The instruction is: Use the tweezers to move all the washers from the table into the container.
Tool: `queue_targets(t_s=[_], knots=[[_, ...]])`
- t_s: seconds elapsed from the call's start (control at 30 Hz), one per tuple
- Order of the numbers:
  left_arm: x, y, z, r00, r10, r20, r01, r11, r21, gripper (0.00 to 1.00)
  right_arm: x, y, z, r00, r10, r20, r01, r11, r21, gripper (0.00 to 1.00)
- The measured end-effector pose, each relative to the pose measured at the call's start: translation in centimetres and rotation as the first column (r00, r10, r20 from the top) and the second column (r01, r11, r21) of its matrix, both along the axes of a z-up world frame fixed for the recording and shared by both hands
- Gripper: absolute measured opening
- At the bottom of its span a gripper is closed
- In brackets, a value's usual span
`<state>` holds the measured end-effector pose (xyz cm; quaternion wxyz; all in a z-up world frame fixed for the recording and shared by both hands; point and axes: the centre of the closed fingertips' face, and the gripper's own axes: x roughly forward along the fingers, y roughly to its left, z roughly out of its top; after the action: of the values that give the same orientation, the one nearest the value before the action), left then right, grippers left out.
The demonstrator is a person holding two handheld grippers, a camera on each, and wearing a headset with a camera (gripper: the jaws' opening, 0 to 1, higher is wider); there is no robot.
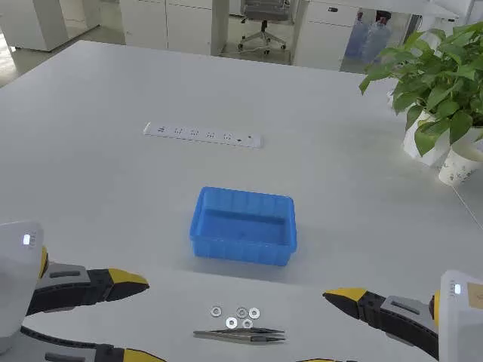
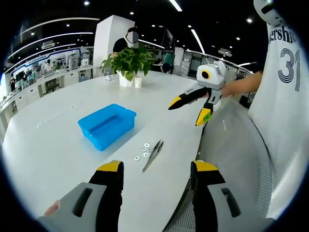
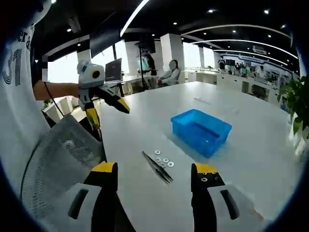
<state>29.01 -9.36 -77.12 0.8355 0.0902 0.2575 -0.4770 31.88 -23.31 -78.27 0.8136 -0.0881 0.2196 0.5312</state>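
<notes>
While L claw [image 2: 157, 166] & R claw [image 3: 154, 168] gape, tweezers [image 1: 240, 334] by washers [image 1: 235, 314]; shirt [image 2: 285, 96] reads "31".

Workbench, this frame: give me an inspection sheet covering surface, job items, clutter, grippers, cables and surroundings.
Surface: white table, flat and clean.
Job's things: five washers loose near the front edge; tweezers lying on the person's side of them, untouched; blue container behind them, no washer seen inside.
Clutter: power strip beyond the container; potted plants at the far right.
Grippers: left gripper and right gripper both open, holding nothing, one on either side of the washers.
Cables: nothing seen on the table.
Surroundings: office chair and white cabinets beyond the table.
</notes>
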Motion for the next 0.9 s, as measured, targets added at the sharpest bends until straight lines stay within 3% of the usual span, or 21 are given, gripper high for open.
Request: queue_targets(t_s=[0.1, 0.9], knots=[[-0.17, -0.28, 0.36, 1.000, -0.002, -0.006, 0.002, 1.000, -0.031, 0.58, -0.15, -0.14, -0.23, 1.000, -0.002, -0.005, 0.002, 1.000, -0.003, 0.62], [-0.93, -0.10, -0.63, 1.000, -0.002, -0.027, 0.002, 1.000, 0.011, 0.57, -0.52, -0.18, -0.59, 1.000, 0.012, -0.016, -0.012, 1.000, -0.009, 0.61]])
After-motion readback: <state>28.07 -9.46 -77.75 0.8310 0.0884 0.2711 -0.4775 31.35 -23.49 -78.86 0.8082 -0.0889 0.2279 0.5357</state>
